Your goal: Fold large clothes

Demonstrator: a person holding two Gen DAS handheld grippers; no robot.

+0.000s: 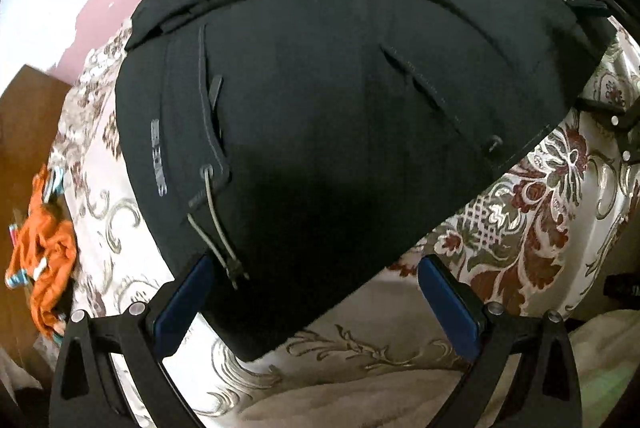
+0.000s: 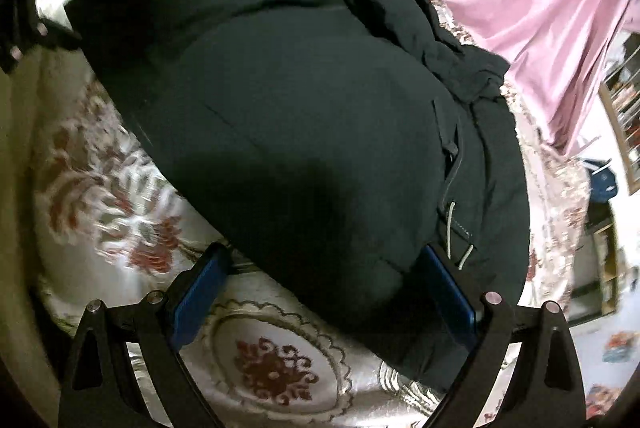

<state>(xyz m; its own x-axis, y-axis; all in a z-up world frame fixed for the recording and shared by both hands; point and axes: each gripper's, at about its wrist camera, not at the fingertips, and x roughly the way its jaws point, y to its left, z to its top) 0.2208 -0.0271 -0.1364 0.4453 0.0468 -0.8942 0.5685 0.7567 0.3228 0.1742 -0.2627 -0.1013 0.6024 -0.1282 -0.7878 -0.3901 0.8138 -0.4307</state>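
We see a large black jacket (image 1: pixel 320 107) lying spread on a bed, over a shiny cream bedspread (image 1: pixel 520 228) patterned with dark red and olive flowers. The jacket is our landmark. Its grey drawstring (image 1: pixel 216 220) and zip run down one side, and bunched folds of the same cloth lie along its far edge. The left tongs (image 1: pixel 316 292) are spread wide at the jacket's near hem, one blue pad beside the drawstring, nothing between them but loose cloth and bedspread. The right tongs (image 2: pixel 324 284) are likewise spread, straddling the jacket's near edge; we cannot tell whether either pad touches the cloth. Beyond the jacket a pink curtain (image 2: pixel 540 7) hangs against a pale wall. An orange garment (image 1: pixel 44 248) lies off the bed, to the side of the jacket, on a brown surface. Past the curtain, a shelf (image 2: pixel 624 99) stands blurred.
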